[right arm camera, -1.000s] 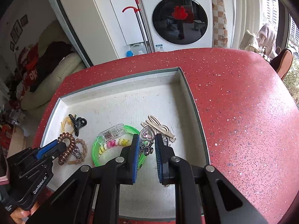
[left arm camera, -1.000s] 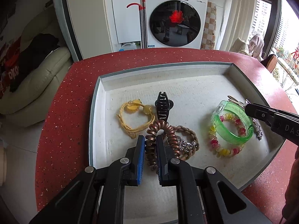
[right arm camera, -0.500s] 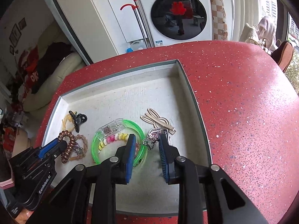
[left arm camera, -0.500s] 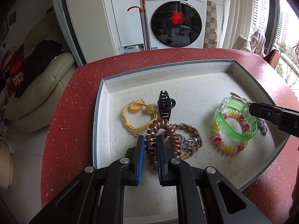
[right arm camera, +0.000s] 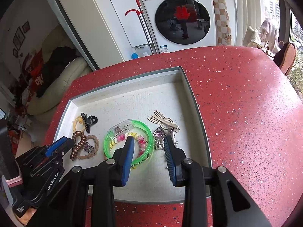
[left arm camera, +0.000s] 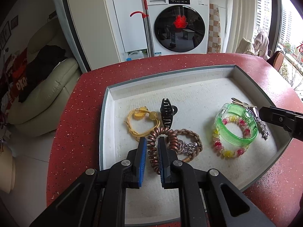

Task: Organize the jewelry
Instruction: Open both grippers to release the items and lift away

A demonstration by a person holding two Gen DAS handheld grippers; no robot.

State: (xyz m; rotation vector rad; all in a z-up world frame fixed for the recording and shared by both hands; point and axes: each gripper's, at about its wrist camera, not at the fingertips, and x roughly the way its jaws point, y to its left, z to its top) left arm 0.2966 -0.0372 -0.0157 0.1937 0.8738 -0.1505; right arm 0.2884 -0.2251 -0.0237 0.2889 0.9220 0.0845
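A white tray [left arm camera: 189,94] on the red table holds the jewelry. My left gripper [left arm camera: 151,143] is shut on a brown spiral hair tie [left arm camera: 152,147], which lies against a braided brown bracelet [left arm camera: 191,138]. My right gripper [right arm camera: 148,141] is open over the tray's right part, its jaws either side of a silver heart pendant [right arm camera: 160,135] lying on the tray floor. The green bangle [right arm camera: 145,132] with a pink-yellow bead bracelet [right arm camera: 121,138] inside lies under its left finger. The right gripper also shows at the right edge of the left wrist view [left arm camera: 263,112].
A black claw clip [left arm camera: 166,113] and a yellow cord bracelet [left arm camera: 140,121] lie in the tray's left part. Beige hair clips [right arm camera: 162,121] lie beyond the pendant. The tray's right wall [right arm camera: 195,113] is close to my right gripper. Red tabletop [right arm camera: 246,104] stretches right.
My right gripper has opened and let go of the silver heart pendant, which now lies on the tray. My left gripper stays shut on the spiral hair tie.
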